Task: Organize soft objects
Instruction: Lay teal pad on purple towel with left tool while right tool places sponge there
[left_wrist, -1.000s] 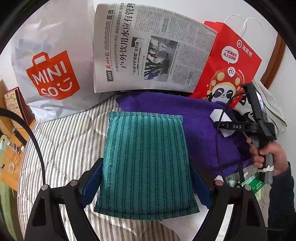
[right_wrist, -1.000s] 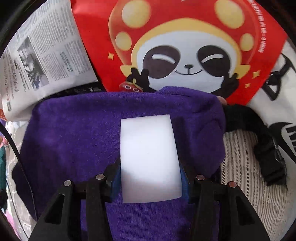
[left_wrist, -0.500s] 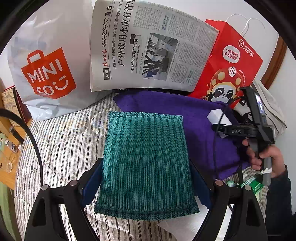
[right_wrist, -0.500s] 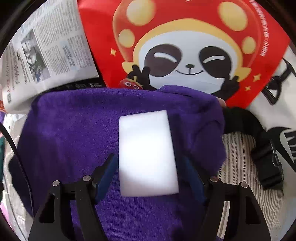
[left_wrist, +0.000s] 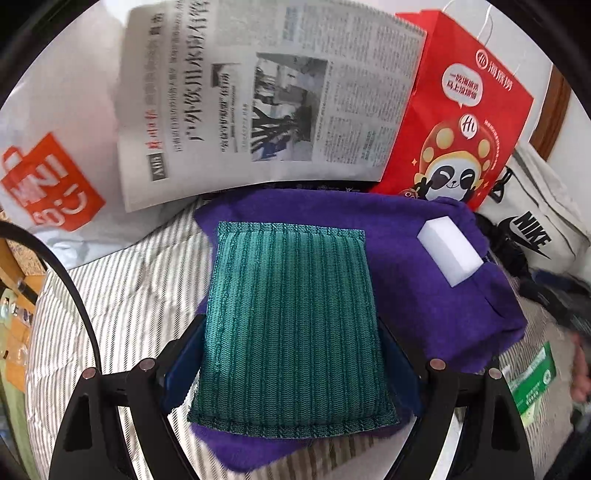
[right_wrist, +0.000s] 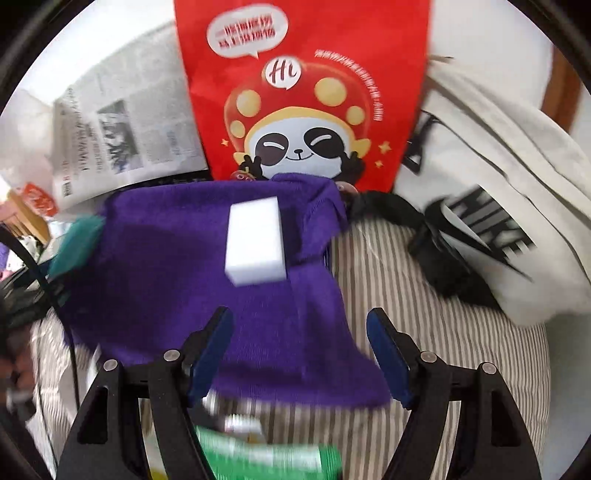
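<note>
My left gripper (left_wrist: 291, 350) is shut on a teal knitted pad (left_wrist: 291, 325) and holds it over the near edge of a purple towel (left_wrist: 413, 221) spread on the striped bed. A white sponge block (left_wrist: 448, 254) lies loose on the towel's right part; it also shows in the right wrist view (right_wrist: 255, 240), resting on the purple towel (right_wrist: 166, 280). My right gripper (right_wrist: 299, 354) is open and empty, pulled back from the sponge, above the towel's near edge. The teal pad (right_wrist: 77, 240) shows at the left edge of the right wrist view.
A red panda bag (left_wrist: 461, 122), a newspaper (left_wrist: 258, 99) and a white Miniso bag (left_wrist: 55, 147) stand along the back. A white Nike bag (right_wrist: 498, 206) with a black strap (right_wrist: 436, 258) lies right. A green packet (right_wrist: 269, 461) lies near. The bedding is striped (left_wrist: 122, 295).
My right gripper opened, let go of the white sponge on the purple towel and drew back. My left gripper moved forward over the towel with the teal pad.
</note>
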